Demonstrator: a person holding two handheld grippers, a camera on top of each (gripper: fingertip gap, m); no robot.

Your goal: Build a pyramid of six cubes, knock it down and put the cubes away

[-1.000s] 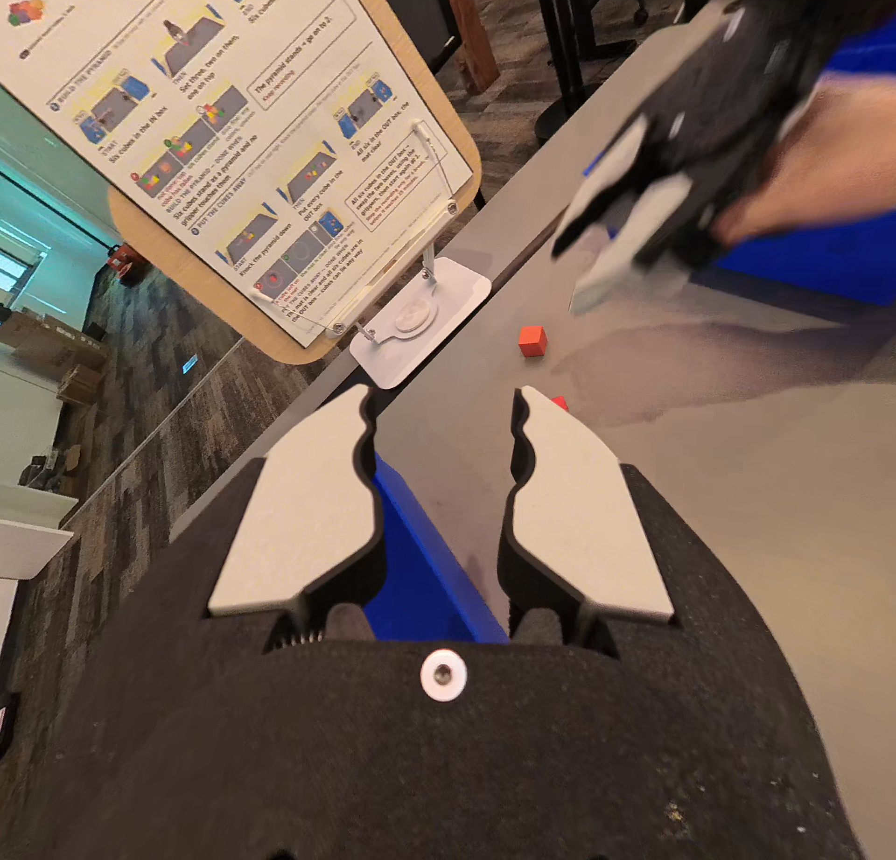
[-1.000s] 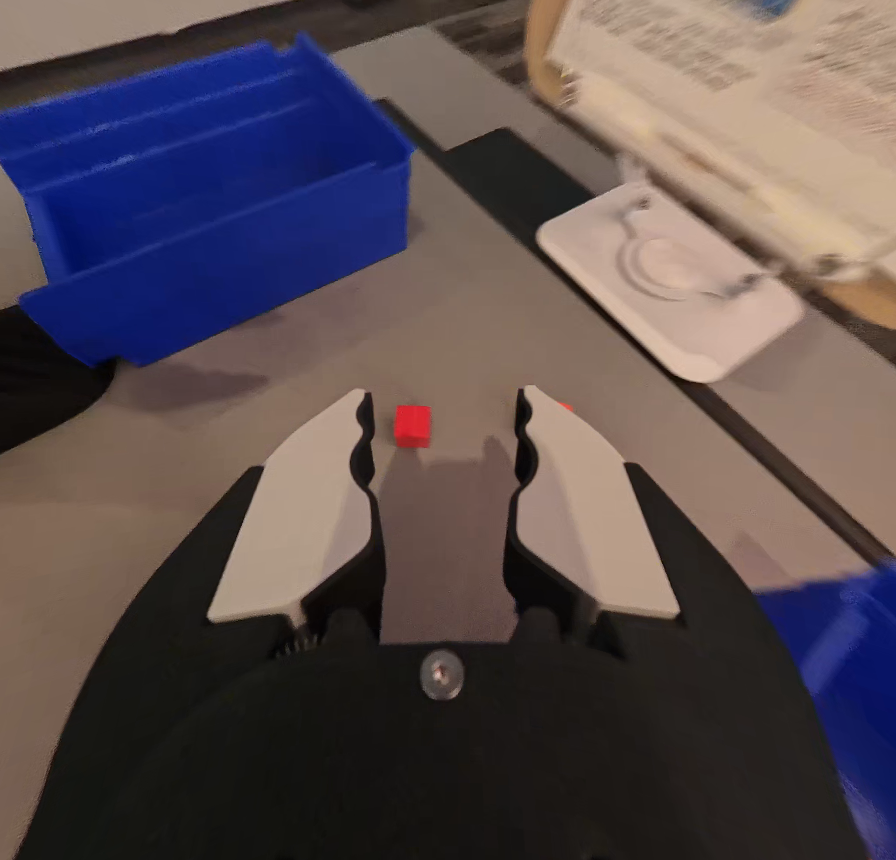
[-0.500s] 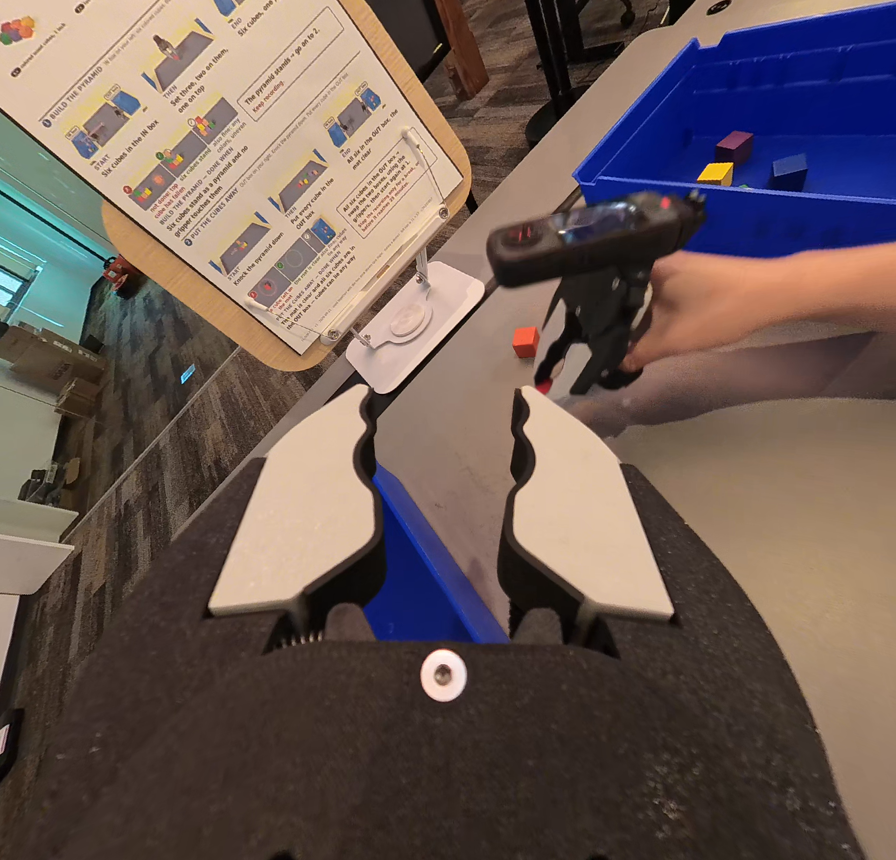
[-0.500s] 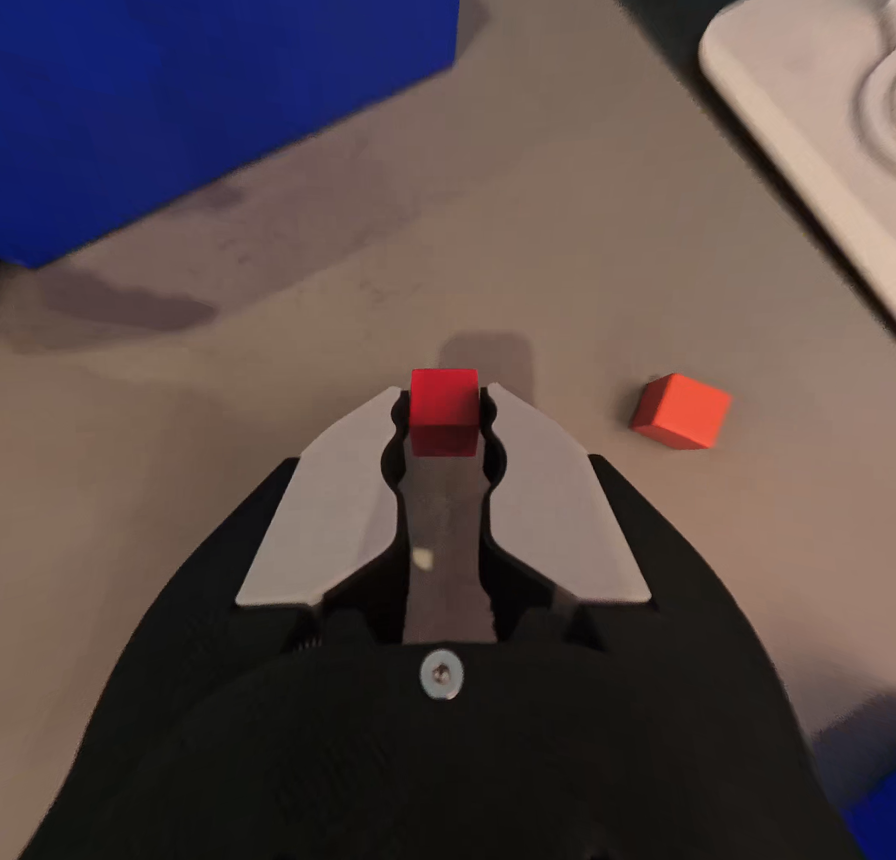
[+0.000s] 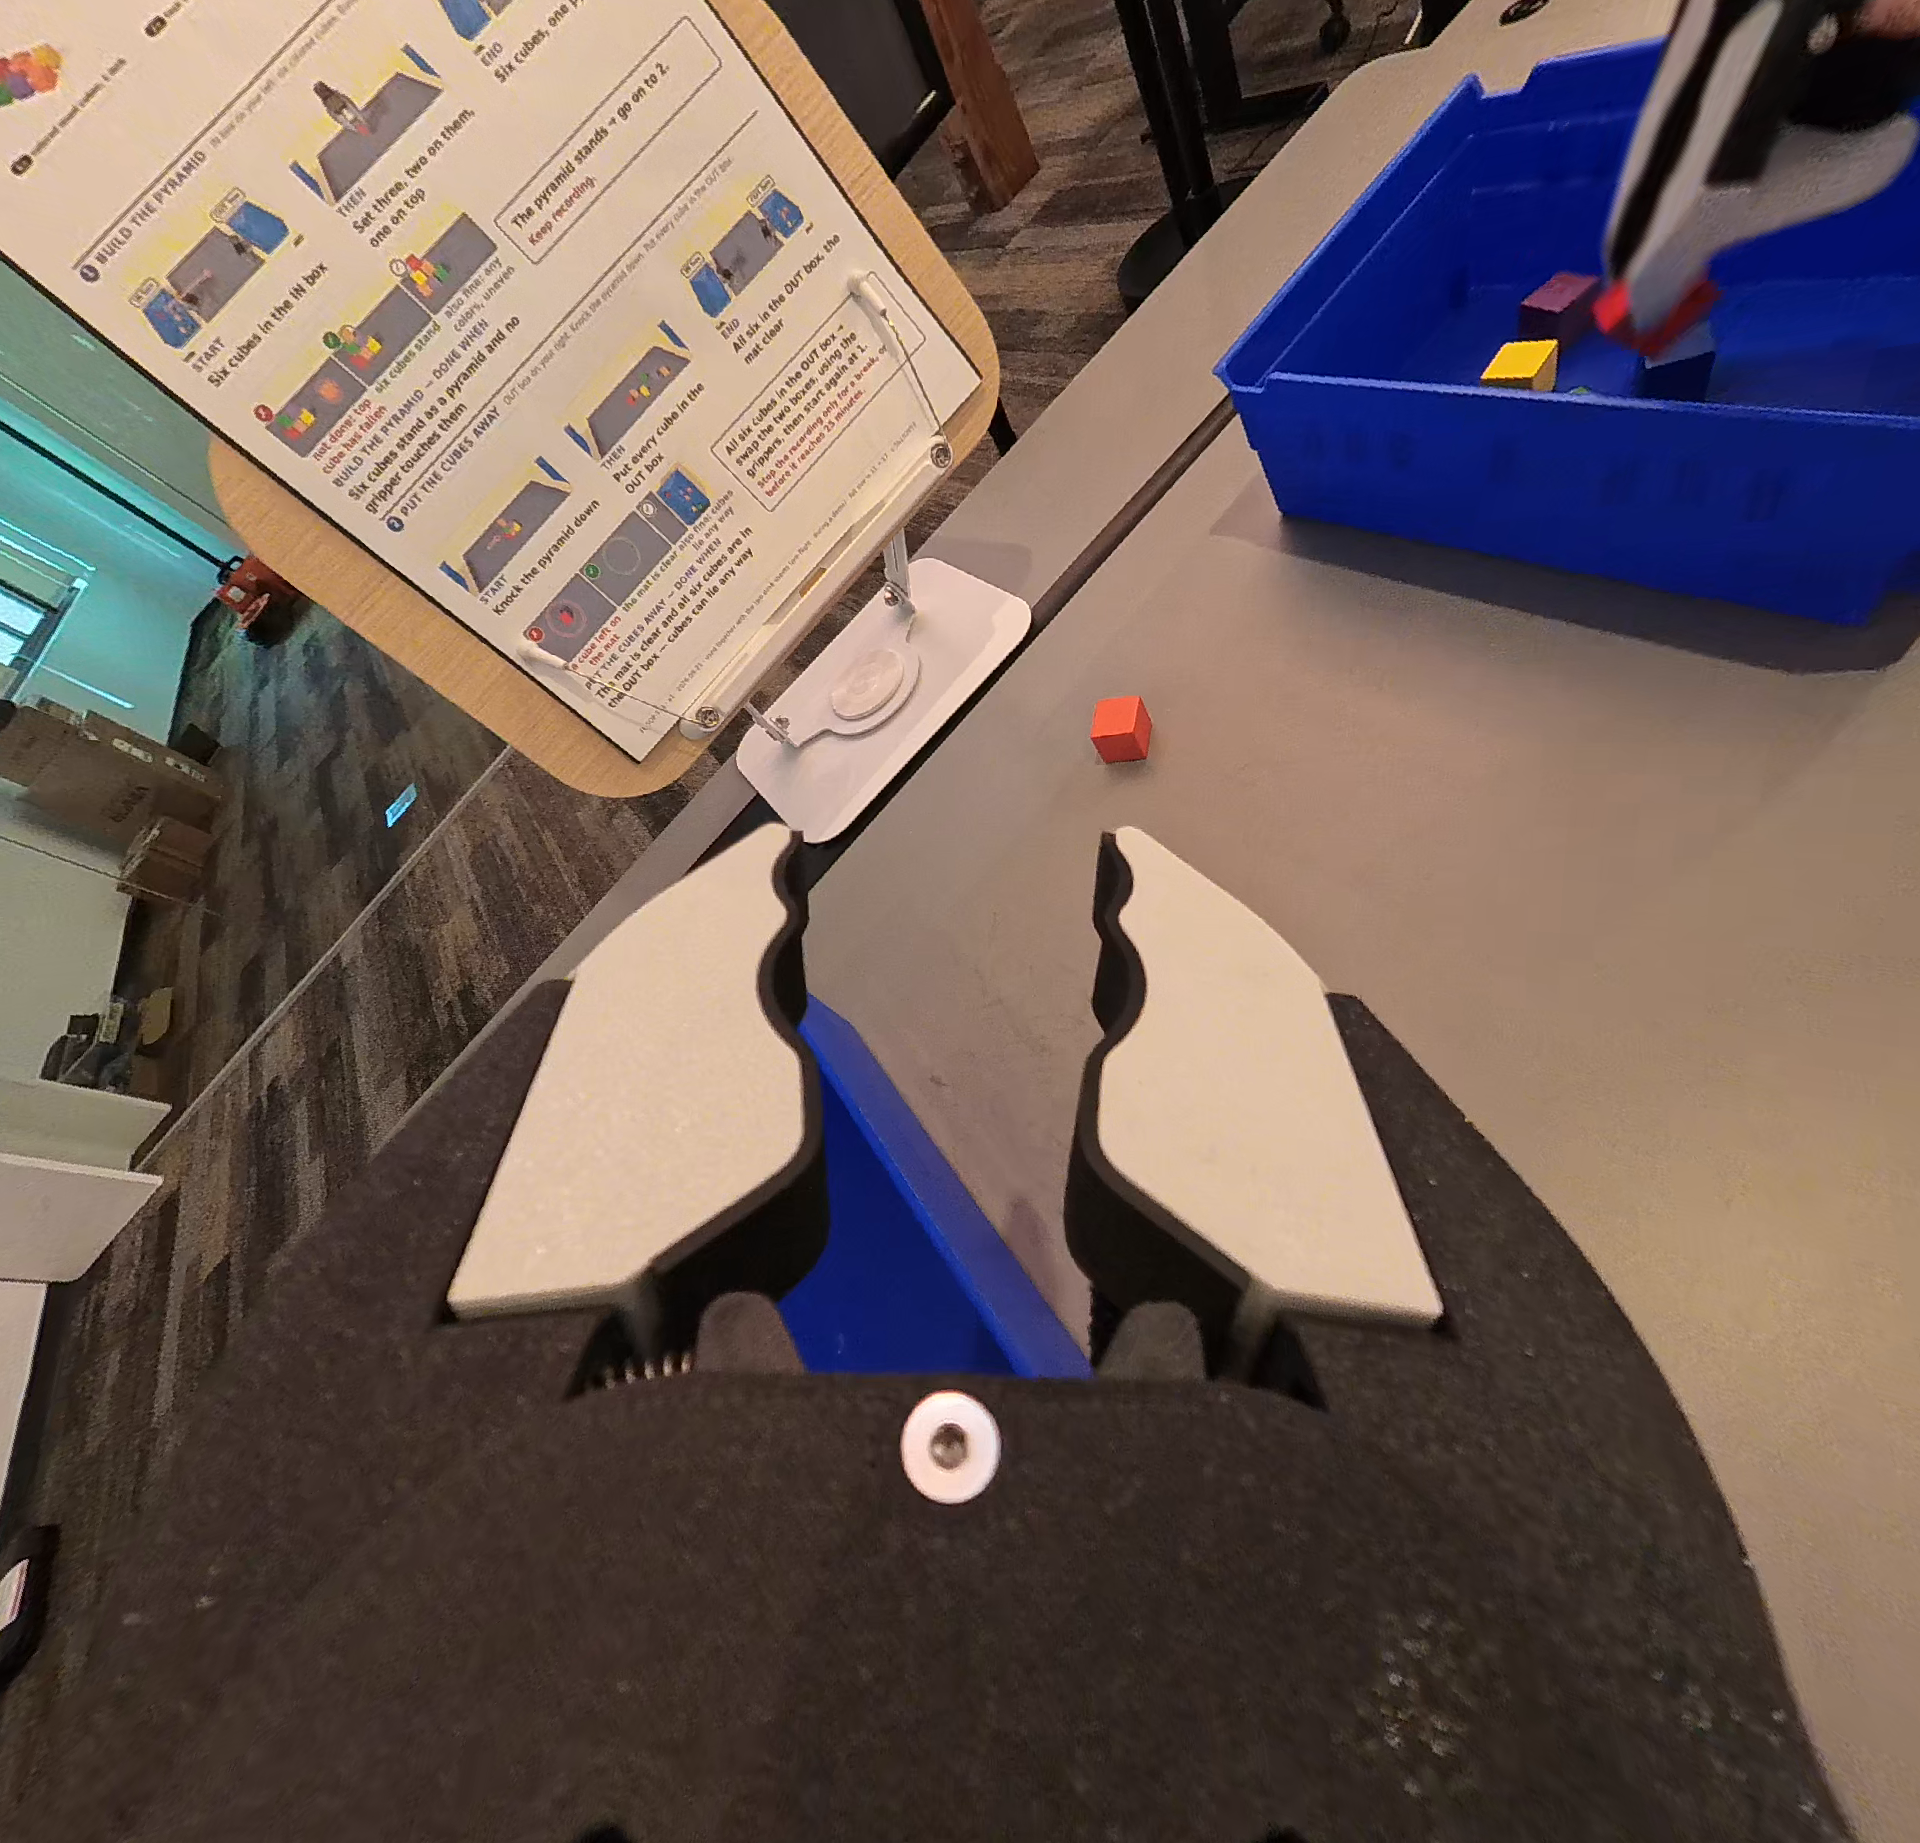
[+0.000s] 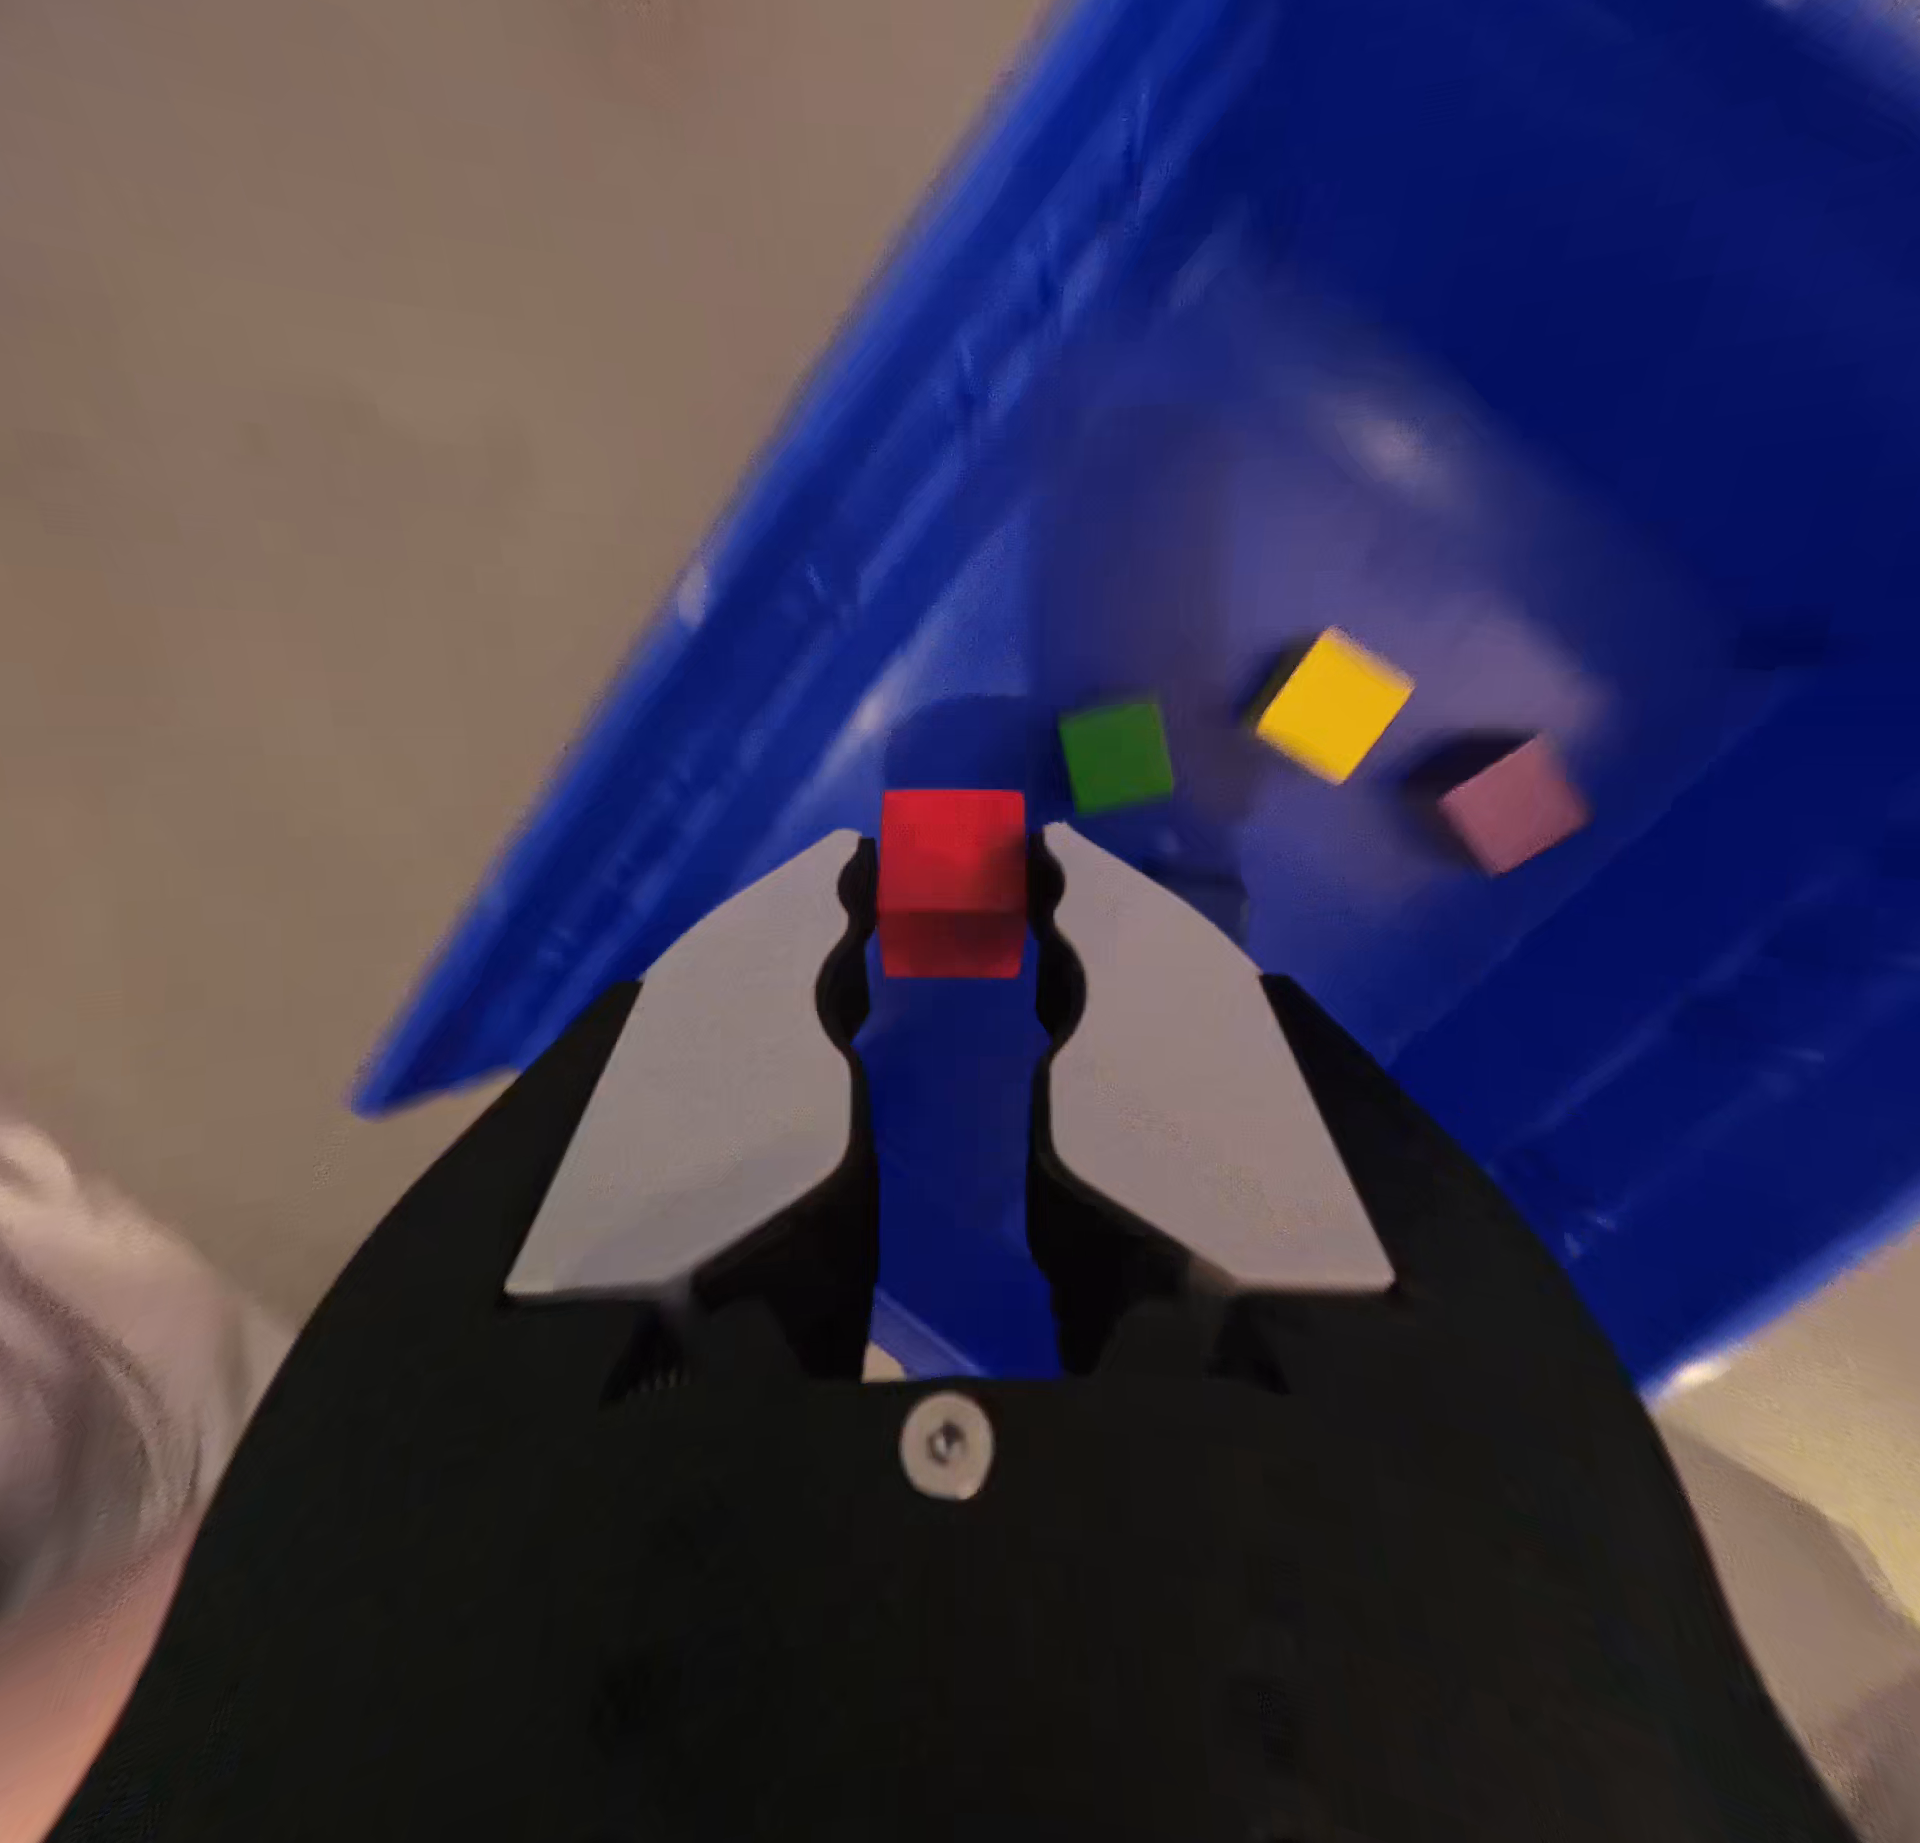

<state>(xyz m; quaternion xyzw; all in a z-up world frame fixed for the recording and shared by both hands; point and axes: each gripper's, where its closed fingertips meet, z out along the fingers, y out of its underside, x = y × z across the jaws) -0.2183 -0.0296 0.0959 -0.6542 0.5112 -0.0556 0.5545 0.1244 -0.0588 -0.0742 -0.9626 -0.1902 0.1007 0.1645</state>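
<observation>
over the blue bin [image 6: 1558, 339] at the tabletop's [image 5: 1455, 858] far right corner: right tool [image 6: 951, 848] pinching a red cube [image 6: 951, 879] between its tips, above green cube [image 6: 1115, 754], yellow cube [image 6: 1333, 704] and purple cube [image 6: 1512, 804] lying inside. near the far edge beside a white-based instruction board [image 5: 499, 266]: orange cube [image 5: 1121, 728], alone on bare tabletop. at the near left edge: left tool [image 5: 948, 858] spread wide, holding nothing, above a second blue bin's rim [image 5: 894, 1222].
</observation>
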